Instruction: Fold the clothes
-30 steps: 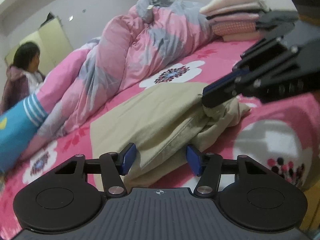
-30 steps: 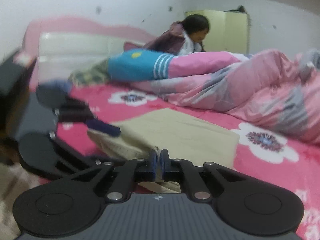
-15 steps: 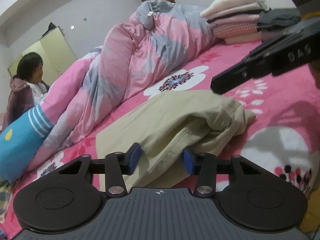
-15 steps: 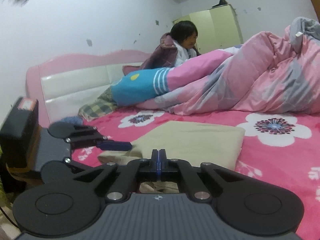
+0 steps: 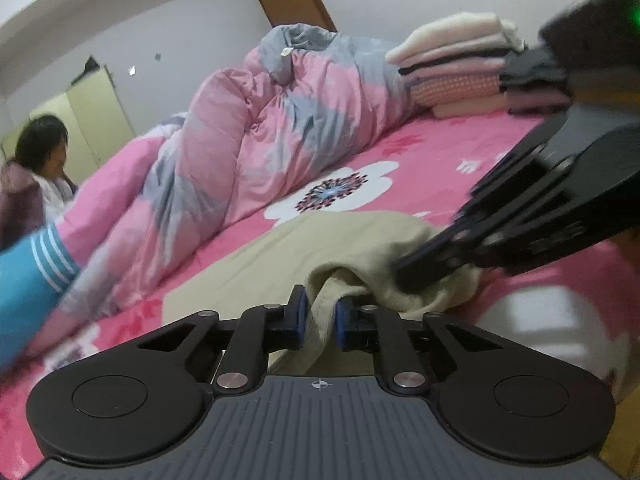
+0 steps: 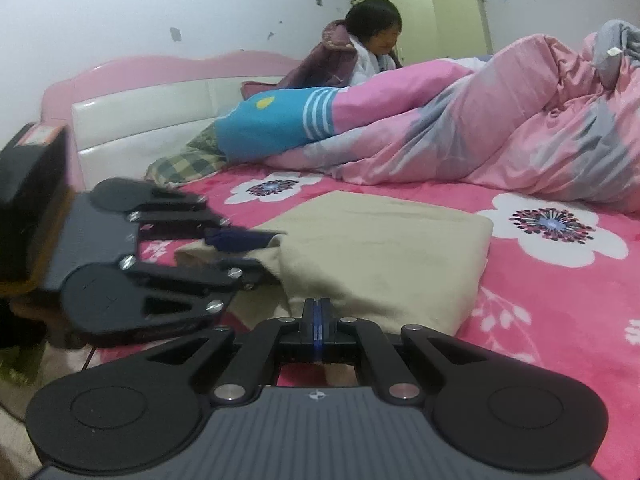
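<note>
While pinched, beige garment (image 5: 320, 312) fills left hand-held gripper (image 5: 319, 317).

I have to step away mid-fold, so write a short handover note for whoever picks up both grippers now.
Left gripper: jaws have just closed, pinching a bunched edge of the beige garment.
Right gripper: jaws shut at the garment's near edge; whether cloth is caught, cannot tell.
Garment lies partly folded on the pink floral bedsheet; finished folded stack sits at the far end.
Left: complete this fold, smooth it, add to the stack.
</note>
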